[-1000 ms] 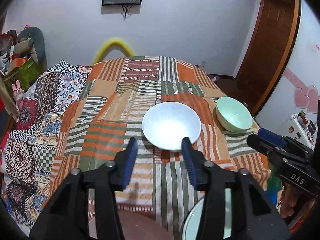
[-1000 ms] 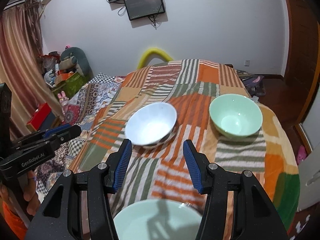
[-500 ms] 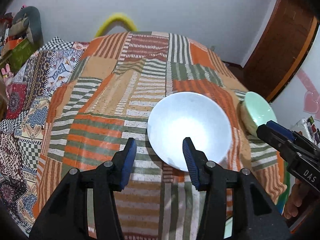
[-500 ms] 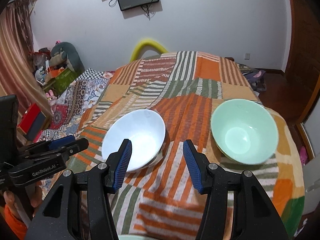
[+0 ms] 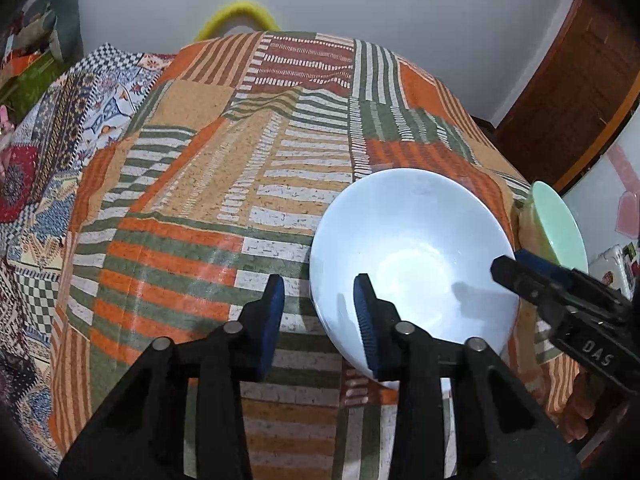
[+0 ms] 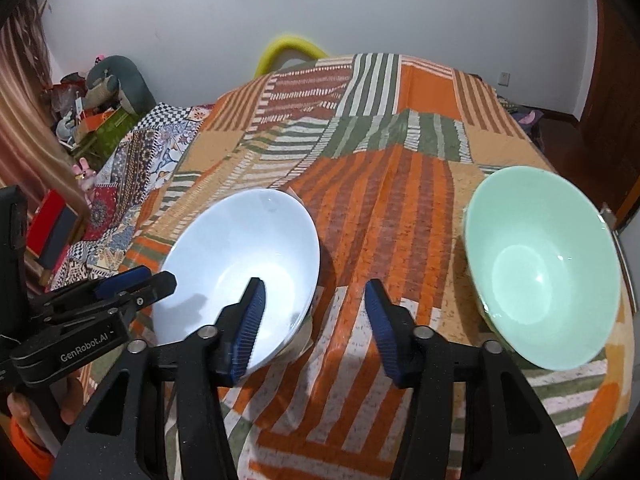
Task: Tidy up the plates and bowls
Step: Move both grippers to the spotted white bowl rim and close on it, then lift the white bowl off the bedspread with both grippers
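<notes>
A white bowl (image 5: 412,256) sits on the striped patchwork cloth (image 5: 240,168); it also shows in the right wrist view (image 6: 240,264). A mint green bowl (image 6: 540,268) sits to its right, seen edge-on in the left wrist view (image 5: 560,224). My left gripper (image 5: 318,312) is open, its jaws straddling the white bowl's near left rim. My right gripper (image 6: 314,320) is open and empty, with its left finger over the white bowl's right edge and the green bowl off to its right. Each gripper shows in the other's view, the right (image 5: 560,296) and the left (image 6: 120,292).
The cloth (image 6: 400,200) covers a raised surface that drops off at the right edge by the green bowl. A patterned bed cover (image 5: 48,140) lies to the left. A yellow curved object (image 6: 288,50) stands at the far end by the white wall. A wooden door (image 5: 580,80) is at the right.
Both grippers have moved forward and down toward the bowls. The left gripper now straddles the white bowl's rim. The plate at the near edge has left both views.
</notes>
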`<state>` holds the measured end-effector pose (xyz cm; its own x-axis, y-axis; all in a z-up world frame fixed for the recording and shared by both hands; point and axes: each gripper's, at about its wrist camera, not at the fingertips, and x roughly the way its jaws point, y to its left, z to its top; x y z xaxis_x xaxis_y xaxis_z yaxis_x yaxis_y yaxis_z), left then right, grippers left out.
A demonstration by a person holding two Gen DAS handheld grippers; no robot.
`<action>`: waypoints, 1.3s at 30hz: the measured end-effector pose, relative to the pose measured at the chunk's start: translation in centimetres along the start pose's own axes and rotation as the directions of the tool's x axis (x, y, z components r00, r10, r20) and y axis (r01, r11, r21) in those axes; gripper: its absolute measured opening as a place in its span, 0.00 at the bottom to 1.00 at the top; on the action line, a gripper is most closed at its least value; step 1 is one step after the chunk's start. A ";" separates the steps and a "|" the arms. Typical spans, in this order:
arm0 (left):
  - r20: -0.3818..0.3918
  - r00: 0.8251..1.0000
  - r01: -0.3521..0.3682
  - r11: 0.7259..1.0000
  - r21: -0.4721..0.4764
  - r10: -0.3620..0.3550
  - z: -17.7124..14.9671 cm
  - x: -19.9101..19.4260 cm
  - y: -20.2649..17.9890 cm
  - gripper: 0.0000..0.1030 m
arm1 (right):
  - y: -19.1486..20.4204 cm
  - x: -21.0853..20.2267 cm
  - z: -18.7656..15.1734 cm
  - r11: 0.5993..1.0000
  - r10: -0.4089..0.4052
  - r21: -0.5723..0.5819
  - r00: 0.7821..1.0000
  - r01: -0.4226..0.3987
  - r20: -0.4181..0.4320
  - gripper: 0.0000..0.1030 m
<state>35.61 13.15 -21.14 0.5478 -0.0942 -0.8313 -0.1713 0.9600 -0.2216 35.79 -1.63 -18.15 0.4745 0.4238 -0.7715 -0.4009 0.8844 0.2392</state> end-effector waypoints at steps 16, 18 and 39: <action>-0.018 1.000 0.000 0.999 0.038 0.000 -0.2 0.8 -0.9 0.12 | 1.2 0.9 0.1 0.998 -0.028 -0.056 0.999 0.026 -0.032 0.14; -0.009 1.000 -0.008 0.998 0.055 0.009 -0.3 0.2 -1.3 0.12 | 1.3 0.6 0.1 0.997 -0.039 -0.065 0.999 0.037 -0.021 0.14; 0.094 0.995 0.013 0.994 0.107 -0.023 -3.2 -10.2 -3.4 0.12 | 2.9 -7.3 -1.5 0.998 0.010 -0.062 0.995 -0.003 0.100 0.15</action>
<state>28.03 10.00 -13.53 0.6260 -0.0914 -0.7745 -0.0752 0.9814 -0.1766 30.01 -2.40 -12.68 0.5465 0.4497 -0.7064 -0.4501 0.8691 0.2050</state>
